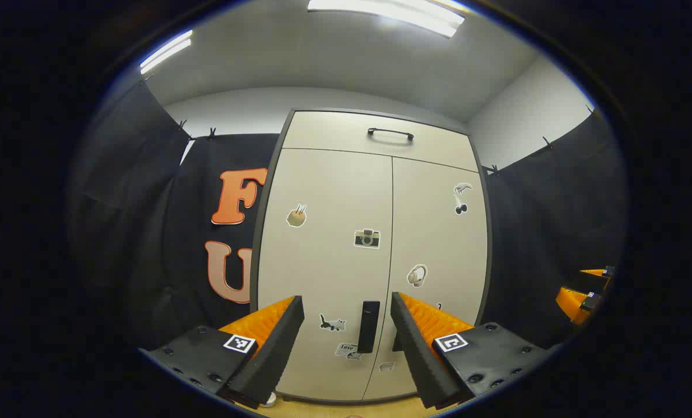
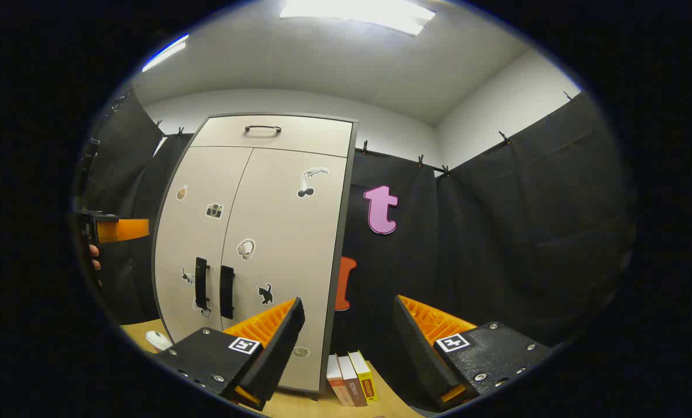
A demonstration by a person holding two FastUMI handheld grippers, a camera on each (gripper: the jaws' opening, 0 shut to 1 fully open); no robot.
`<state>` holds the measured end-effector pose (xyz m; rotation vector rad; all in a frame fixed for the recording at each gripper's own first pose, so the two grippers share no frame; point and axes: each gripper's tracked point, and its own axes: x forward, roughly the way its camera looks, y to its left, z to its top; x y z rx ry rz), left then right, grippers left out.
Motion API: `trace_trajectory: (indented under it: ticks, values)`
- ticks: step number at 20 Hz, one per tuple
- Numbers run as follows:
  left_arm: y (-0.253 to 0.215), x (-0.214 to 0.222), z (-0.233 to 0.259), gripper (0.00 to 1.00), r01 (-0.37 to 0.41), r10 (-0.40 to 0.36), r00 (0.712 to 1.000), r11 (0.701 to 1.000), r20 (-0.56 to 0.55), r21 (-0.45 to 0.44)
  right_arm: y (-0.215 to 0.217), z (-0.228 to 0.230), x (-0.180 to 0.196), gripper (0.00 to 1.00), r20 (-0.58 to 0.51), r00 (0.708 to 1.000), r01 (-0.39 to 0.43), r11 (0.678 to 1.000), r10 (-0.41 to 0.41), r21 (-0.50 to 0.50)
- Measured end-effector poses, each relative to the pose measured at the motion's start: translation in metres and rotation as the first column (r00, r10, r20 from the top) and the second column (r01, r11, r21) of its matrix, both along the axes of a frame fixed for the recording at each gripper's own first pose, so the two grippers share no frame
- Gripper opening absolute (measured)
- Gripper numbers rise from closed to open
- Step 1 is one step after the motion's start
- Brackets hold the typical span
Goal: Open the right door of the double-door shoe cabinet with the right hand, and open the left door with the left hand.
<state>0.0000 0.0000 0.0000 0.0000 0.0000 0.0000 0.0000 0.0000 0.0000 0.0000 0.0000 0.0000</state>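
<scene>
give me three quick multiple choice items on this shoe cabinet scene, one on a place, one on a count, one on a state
1. Where do the small upright books stand?
A. right of the beige double-door cabinet's foot
B. on its top
C. inside it

2. How many black vertical door handles show?
A. one
B. two
C. four

3. What state are the doors in?
A. both shut
B. right open
C. both open

Answers: 1 A, they sit on the floor beside it in the right gripper view; 2 B, one per door; 3 A, both lie flush, with the left gripper and right gripper open, apart from them.
</scene>
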Motion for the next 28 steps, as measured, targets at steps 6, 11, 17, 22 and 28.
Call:
trace_trajectory:
  ticks: [6, 11, 17, 22, 28]
  values:
    - [-0.019, -0.007, 0.005, 0.96, 0.111, -0.11, 0.994, 0.983, 0.012, -0.144, 0.002, 0.0, 0.001, 0.94, 0.001, 1.0, 0.001, 1.0, -0.001, 0.019]
    - [0.004, -0.005, 0.008, 0.94, 0.039, -0.036, 0.999, 0.993, 0.026, -0.114, -0.001, -0.002, 0.001, 0.94, -0.004, 1.0, 0.01, 1.0, -0.01, 0.015]
    - [0.013, -0.004, -0.007, 0.95, 0.021, -0.027, 0.999, 0.991, -0.04, -0.129, 0.007, -0.006, 0.004, 0.94, -0.016, 1.0, 0.006, 1.0, -0.006, 0.018]
    - [0.028, -0.009, -0.013, 0.96, -0.013, 0.01, 0.998, 0.998, -0.056, -0.057, 0.025, -0.014, 0.015, 0.94, -0.04, 0.999, -0.02, 0.999, 0.022, 0.036]
    - [0.067, -0.019, -0.014, 0.98, -0.07, 0.068, 0.996, 0.997, -0.059, -0.018, 0.082, -0.031, 0.042, 0.94, -0.08, 0.99, -0.107, 0.991, 0.113, 0.078]
